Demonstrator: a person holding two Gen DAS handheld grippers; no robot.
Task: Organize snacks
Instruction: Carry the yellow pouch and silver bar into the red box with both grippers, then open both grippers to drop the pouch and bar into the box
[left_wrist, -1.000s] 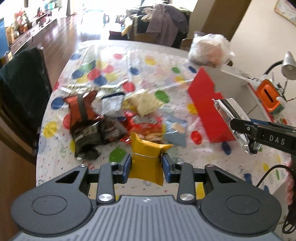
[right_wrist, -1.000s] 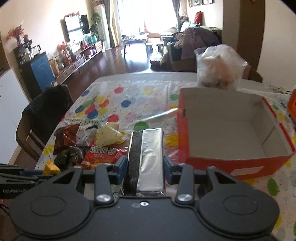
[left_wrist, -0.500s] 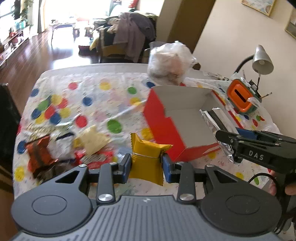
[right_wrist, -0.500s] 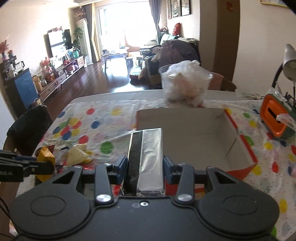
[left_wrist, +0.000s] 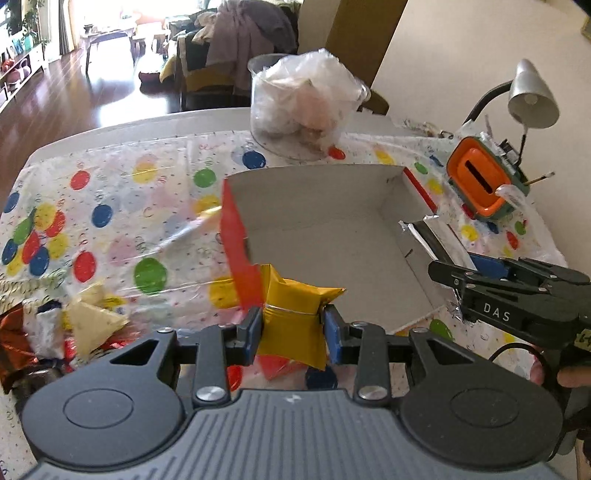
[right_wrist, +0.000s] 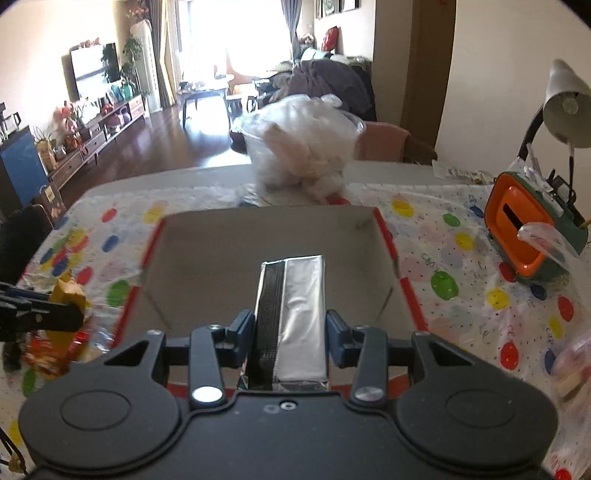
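Sunlit living room lies behind a bench covered in a white cloth with coloured dots. Since a second ago both hand-held grippers have swung away from the snack pile at the bench's left end and now face the open red cardboard box, which fills the middle of both views. That suggests the carry is nearly done and the drop into the box comes next.

Left gripper has its fingers pinched tight on a small yellow snack packet, crumpled at the waist where the pads squeeze it. The packet hangs at the box's near left corner, not yet clearly over the inside.

Right gripper has its fingers closed on a long silver foil packet with a dark strip along its left side. It juts forward over the box's pale, empty floor.

Behind the box stands a clear container stuffed with plastic bags. An orange and green holder and a desk lamp stand at the right.
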